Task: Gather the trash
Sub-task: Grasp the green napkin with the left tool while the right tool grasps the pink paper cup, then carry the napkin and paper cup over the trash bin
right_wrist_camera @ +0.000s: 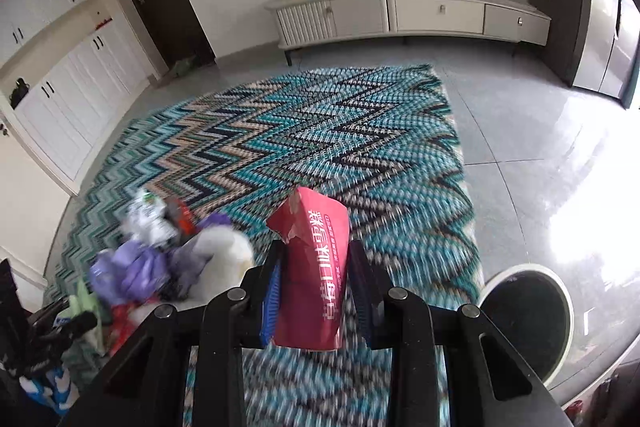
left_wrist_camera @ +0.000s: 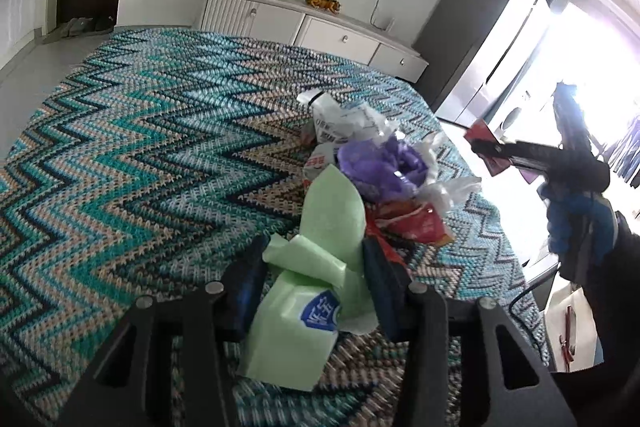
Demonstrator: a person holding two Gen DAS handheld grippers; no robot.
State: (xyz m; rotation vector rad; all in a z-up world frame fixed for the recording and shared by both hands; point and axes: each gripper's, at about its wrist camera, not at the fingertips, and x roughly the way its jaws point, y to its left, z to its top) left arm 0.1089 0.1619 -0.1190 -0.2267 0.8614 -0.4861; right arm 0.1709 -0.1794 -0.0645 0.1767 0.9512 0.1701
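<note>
A: Currently, green tissue wrapper [left_wrist_camera: 296, 315] sits between the left gripper [left_wrist_camera: 310, 283] jaws, clamped, above the zigzag rug [left_wrist_camera: 140, 155].
B: Right gripper [right_wrist_camera: 316, 279] pinches a red paper packet [right_wrist_camera: 312, 275]; trash pile [right_wrist_camera: 160, 259] lies left, dark bin [right_wrist_camera: 524, 323] right.

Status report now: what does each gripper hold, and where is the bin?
Left gripper shut on green wrapper. Right gripper shut on red packet. Trash pile on rug. Bin lower right, path open.
</note>
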